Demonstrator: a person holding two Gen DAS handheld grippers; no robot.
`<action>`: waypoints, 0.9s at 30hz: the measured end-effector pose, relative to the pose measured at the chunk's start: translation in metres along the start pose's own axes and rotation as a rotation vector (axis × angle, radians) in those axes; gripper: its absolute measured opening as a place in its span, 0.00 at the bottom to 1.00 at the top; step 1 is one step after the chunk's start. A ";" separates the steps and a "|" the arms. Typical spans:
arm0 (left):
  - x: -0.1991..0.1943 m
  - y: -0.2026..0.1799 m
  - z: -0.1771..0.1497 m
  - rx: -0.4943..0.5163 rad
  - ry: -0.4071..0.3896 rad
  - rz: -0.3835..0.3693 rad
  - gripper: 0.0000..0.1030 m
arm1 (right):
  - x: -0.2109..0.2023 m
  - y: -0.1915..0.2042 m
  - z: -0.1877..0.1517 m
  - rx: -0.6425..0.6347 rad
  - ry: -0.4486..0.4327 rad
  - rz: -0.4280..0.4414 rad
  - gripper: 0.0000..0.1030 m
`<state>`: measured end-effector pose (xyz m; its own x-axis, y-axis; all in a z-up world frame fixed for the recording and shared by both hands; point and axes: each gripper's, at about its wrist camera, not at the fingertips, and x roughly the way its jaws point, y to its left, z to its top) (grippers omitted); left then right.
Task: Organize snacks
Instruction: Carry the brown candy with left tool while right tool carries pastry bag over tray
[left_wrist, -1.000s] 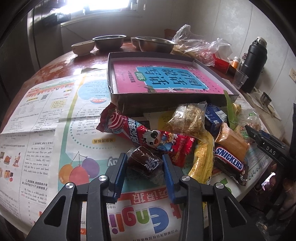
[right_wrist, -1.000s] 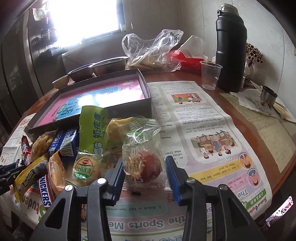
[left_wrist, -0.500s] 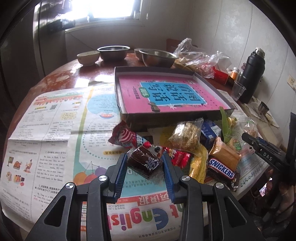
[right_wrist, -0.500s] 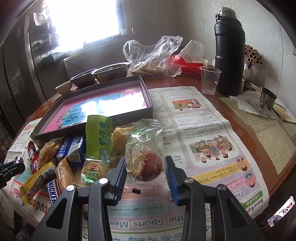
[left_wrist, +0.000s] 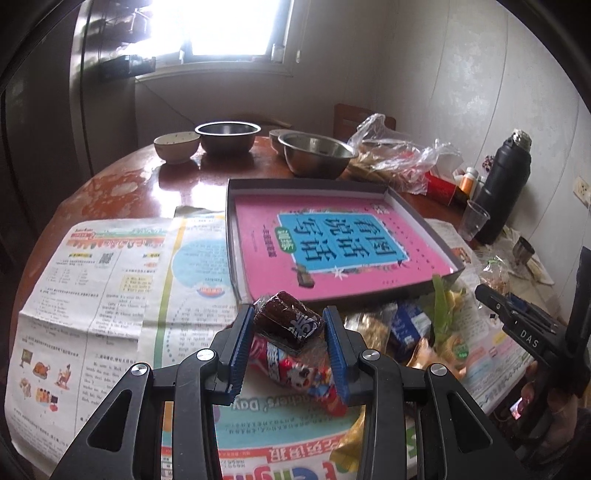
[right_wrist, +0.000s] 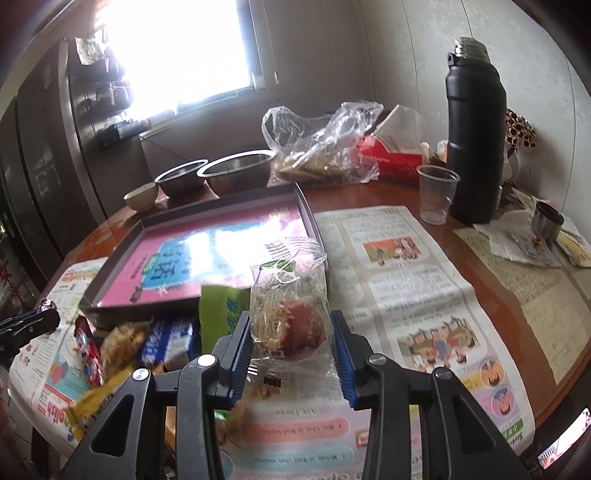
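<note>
Since the earlier frames, both snacks have been raised off the newspaper-covered round wooden table (left_wrist: 122, 184): the dark brown cake in clear wrap (left_wrist: 286, 320) is now carried clear of the red cartoon-printed packet (left_wrist: 295, 369), clamped between the blue pads of the left gripper (left_wrist: 287, 332), and the reddish round pastry in a clear crinkled bag (right_wrist: 291, 325) is held likewise in the right gripper (right_wrist: 293, 345), its bag top reaching in front of the tray corner. Two items are thus judged ready for placing. The shallow grey tray lined with a pink and blue printed sheet (left_wrist: 232, 240) lies just ahead, unoccupied, with only a low near wall to be cleared. The remaining snack pile (right_wrist: 155, 343) sits against that wall, so height should be kept over it.
</note>
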<state>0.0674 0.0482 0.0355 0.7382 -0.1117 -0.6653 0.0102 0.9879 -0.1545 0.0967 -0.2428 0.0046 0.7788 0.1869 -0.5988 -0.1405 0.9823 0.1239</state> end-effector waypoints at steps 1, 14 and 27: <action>0.001 -0.001 0.004 -0.004 -0.003 -0.003 0.38 | 0.000 0.001 0.003 -0.001 -0.006 0.004 0.40; 0.022 -0.010 0.040 -0.039 -0.046 -0.014 0.38 | 0.007 0.021 0.048 -0.008 -0.080 0.059 0.40; 0.053 -0.013 0.061 -0.081 -0.028 -0.025 0.38 | 0.029 0.019 0.078 -0.001 -0.092 0.064 0.40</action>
<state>0.1474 0.0359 0.0474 0.7568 -0.1321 -0.6401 -0.0249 0.9728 -0.2301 0.1644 -0.2199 0.0513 0.8210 0.2473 -0.5146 -0.1923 0.9684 0.1585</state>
